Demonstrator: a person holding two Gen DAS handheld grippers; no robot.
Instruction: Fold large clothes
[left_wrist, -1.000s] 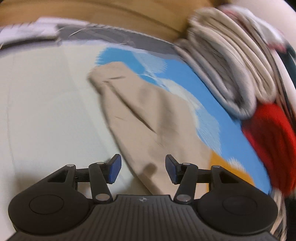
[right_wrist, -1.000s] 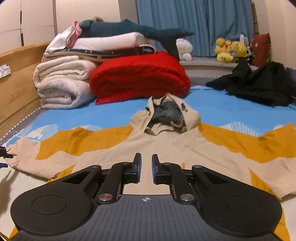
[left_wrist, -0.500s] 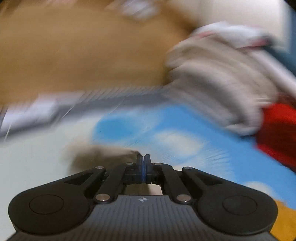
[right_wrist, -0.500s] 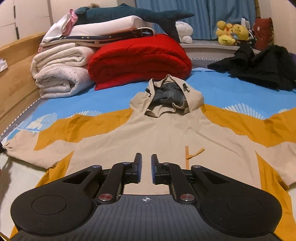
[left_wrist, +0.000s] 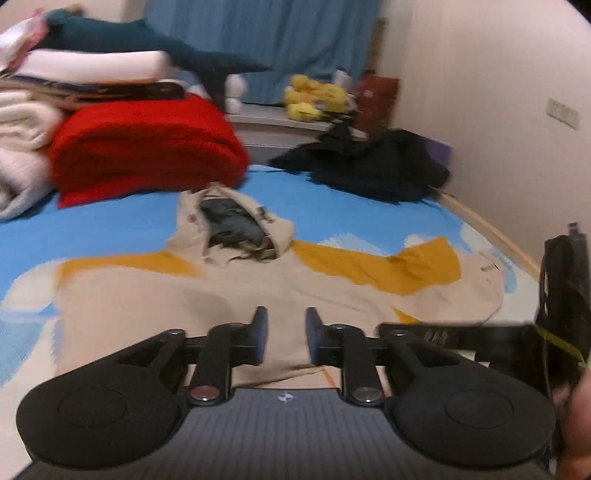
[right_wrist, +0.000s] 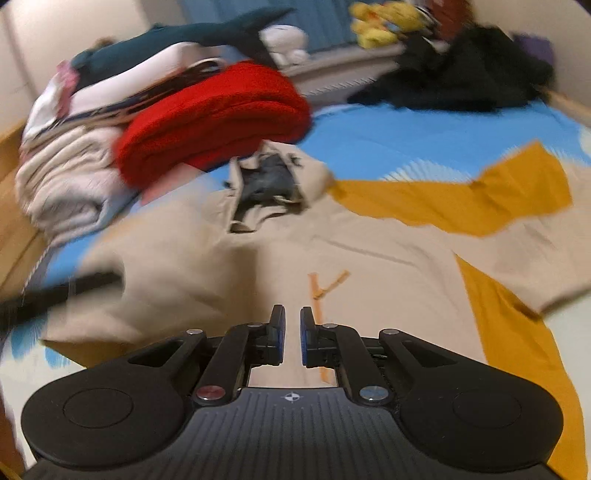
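Observation:
A beige hoodie with mustard panels (left_wrist: 229, 291) lies flat on the blue bed sheet (left_wrist: 110, 225), hood (left_wrist: 236, 229) towards the far side. My left gripper (left_wrist: 282, 332) hovers over its lower body; its jaws are opening and nothing is between them. In the right wrist view the hoodie (right_wrist: 369, 266) fills the middle, and its left sleeve (right_wrist: 166, 273) lies folded in over the body. My right gripper (right_wrist: 292, 339) is above the chest near an orange drawstring (right_wrist: 325, 288). It is nearly shut, with a narrow slit that holds nothing.
A red blanket (left_wrist: 147, 147), white folded blankets (left_wrist: 18, 147) and a shark plush (left_wrist: 147, 48) are stacked at the far left. Black clothes (left_wrist: 369, 166) are piled at the far right by the wall. A blurred black bar (right_wrist: 55, 291) crosses the left of the right wrist view.
My left gripper shut at the sleeve's end, swung right across the bed and has opened again over the hoodie's body. The left sleeve now lies folded inward. The right gripper rolled and moved a little.

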